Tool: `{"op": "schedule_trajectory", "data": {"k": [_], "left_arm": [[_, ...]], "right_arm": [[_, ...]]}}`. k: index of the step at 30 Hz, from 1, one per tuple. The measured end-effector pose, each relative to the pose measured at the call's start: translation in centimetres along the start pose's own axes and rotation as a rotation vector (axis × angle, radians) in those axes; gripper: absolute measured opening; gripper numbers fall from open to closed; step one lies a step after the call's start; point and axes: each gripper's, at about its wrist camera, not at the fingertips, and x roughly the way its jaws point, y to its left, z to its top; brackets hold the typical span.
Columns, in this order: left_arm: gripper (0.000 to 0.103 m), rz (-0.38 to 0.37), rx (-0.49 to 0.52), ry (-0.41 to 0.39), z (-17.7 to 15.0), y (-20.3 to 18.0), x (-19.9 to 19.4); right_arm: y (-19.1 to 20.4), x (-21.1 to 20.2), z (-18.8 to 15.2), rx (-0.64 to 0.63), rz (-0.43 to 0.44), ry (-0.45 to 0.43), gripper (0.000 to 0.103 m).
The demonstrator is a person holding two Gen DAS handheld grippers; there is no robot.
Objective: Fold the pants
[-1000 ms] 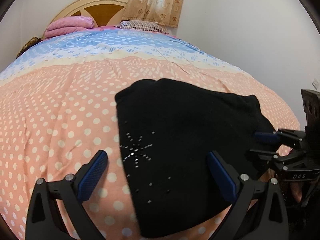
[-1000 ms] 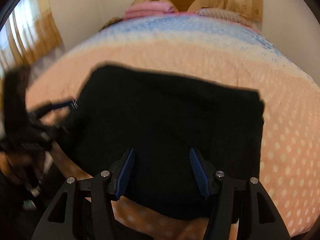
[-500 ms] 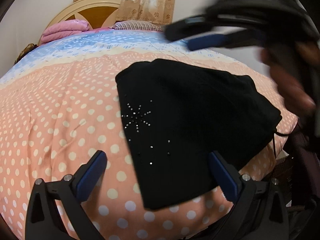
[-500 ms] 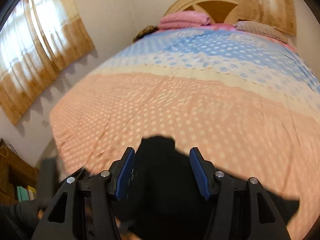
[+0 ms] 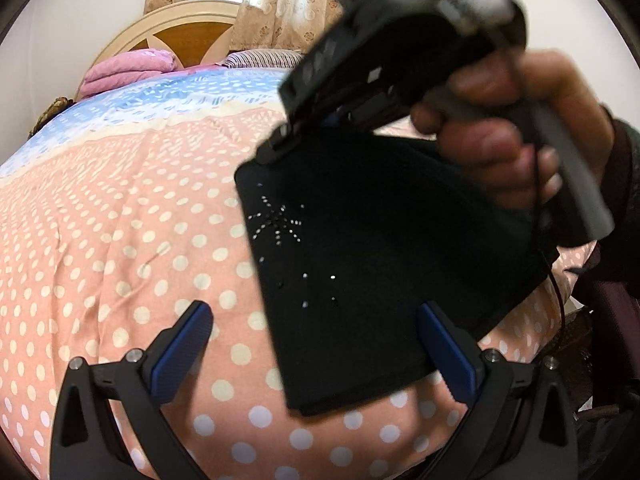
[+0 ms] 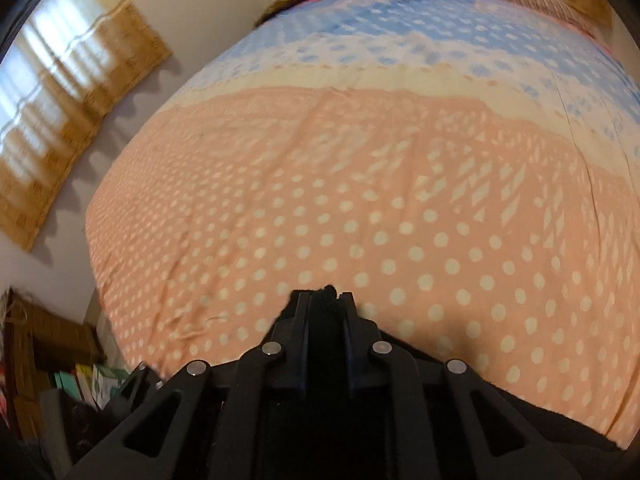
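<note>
Black pants (image 5: 384, 248) lying folded into a compact slab near the edge of the dotted peach bedspread (image 5: 120, 240). Small rhinestones sparkling in a starburst on the upper layer. Far corner being pinched, fabric bunching up there (image 6: 326, 320).

light: soft daylight through beige patterned curtains (image 5: 256, 12) | blur: right tool (image 5: 276, 148) and hand (image 5: 516, 128) smeared | edges: fisheye bend, dark corners | black folded pants (image 5: 380, 248) nearly detailless

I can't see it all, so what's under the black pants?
The black pants lie on the polka-dot bedspread, pink with white dots all around them. The part beneath them is covered, so anything else there can't be seen.
</note>
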Motion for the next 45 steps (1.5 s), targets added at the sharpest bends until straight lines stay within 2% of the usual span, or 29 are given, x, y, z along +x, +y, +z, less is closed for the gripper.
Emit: {"op": "schedule_trajectory", "data": {"k": [1, 3, 4, 5, 7, 9, 13, 15, 20, 22, 25, 26, 28, 30, 32, 35, 37, 40, 42, 45], "left_arm": [[0.103, 0.001, 0.000, 0.002, -0.1, -0.1, 0.0], [0.103, 0.002, -0.001, 0.004, -0.2, -0.2, -0.3], [0.103, 0.000, -0.002, 0.004, -0.2, -0.2, -0.5], [0.103, -0.001, -0.002, 0.006, -0.1, -0.3, -0.5], [0.103, -0.004, -0.013, 0.014, 0.1, -0.3, -0.8], [0.103, 0.010, -0.031, 0.006, 0.5, 0.0, -1.3], [0.103, 0.051, -0.041, -0.067, 1.5, 0.0, -3.0], [0.103, 0.058, -0.049, -0.096, 2.1, 0.1, -3.4], [0.103, 0.077, -0.062, -0.010, 2.4, 0.0, -1.1], [0.103, 0.050, -0.075, 0.025, 1.9, -0.1, -0.2], [0.103, 0.068, -0.066, 0.019, 2.1, -0.3, -0.6], [0.103, 0.083, -0.052, 0.011, 2.3, -0.6, -0.9], [0.103, 0.115, -0.032, -0.018, 3.2, -1.0, -1.7], [0.103, 0.105, -0.034, -0.056, 4.4, -0.5, -2.3], [0.103, 0.088, -0.020, -0.072, 5.6, -0.9, -2.3], [0.103, 0.072, 0.038, -0.055, 6.8, -2.6, -0.9], [0.103, 0.080, 0.097, -0.034, 7.2, -4.2, 0.7], [0.103, 0.097, 0.154, 0.047, 7.4, -5.2, 3.0], [0.103, 0.114, 0.164, 0.077, 6.6, -5.4, 3.2], [0.103, 0.111, 0.149, 0.078, 6.4, -5.3, 3.4]], "right_arm": [[-0.3, 0.3, -0.1, 0.002, -0.009, -0.004, 0.013], [-1.0, 0.0, -0.2, 0.028, 0.029, -0.023, 0.014], [-1.3, -0.5, -0.3, 0.037, 0.054, -0.036, 0.018], [-1.6, -1.6, -0.5, 0.050, 0.076, -0.057, 0.035], [-2.1, -4.0, -1.3, 0.063, 0.063, -0.113, 0.054], [-2.5, -6.3, -2.5, 0.070, 0.064, -0.163, 0.055], [-3.7, -11.3, -7.7, 0.077, 0.060, -0.251, 0.056], [-4.0, -12.1, -10.2, 0.076, 0.051, -0.254, 0.056], [-5.8, -11.4, -16.7, 0.129, 0.005, -0.192, 0.057], [-6.1, -11.3, -18.0, 0.104, 0.000, -0.218, 0.057], [-5.9, -12.4, -18.5, 0.085, 0.008, -0.246, 0.057], [-6.1, -13.4, -18.4, 0.091, 0.033, -0.282, 0.057], [-6.7, -15.2, -18.8, 0.103, 0.005, -0.357, 0.057], [-7.7, -16.3, -18.6, 0.129, -0.044, -0.407, 0.057], [-9.2, -17.0, -18.7, 0.177, -0.040, -0.438, 0.057], [-10.9, -16.1, -18.5, 0.243, 0.003, -0.411, 0.056], [-11.3, -15.3, -18.5, 0.254, -0.005, -0.402, 0.056], [-11.5, -14.8, -18.5, 0.254, -0.014, -0.399, 0.053], [-11.9, -14.7, -18.4, 0.250, -0.006, -0.394, 0.051], [-12.6, -15.0, -19.4, 0.264, 0.031, -0.408, 0.049]]}}
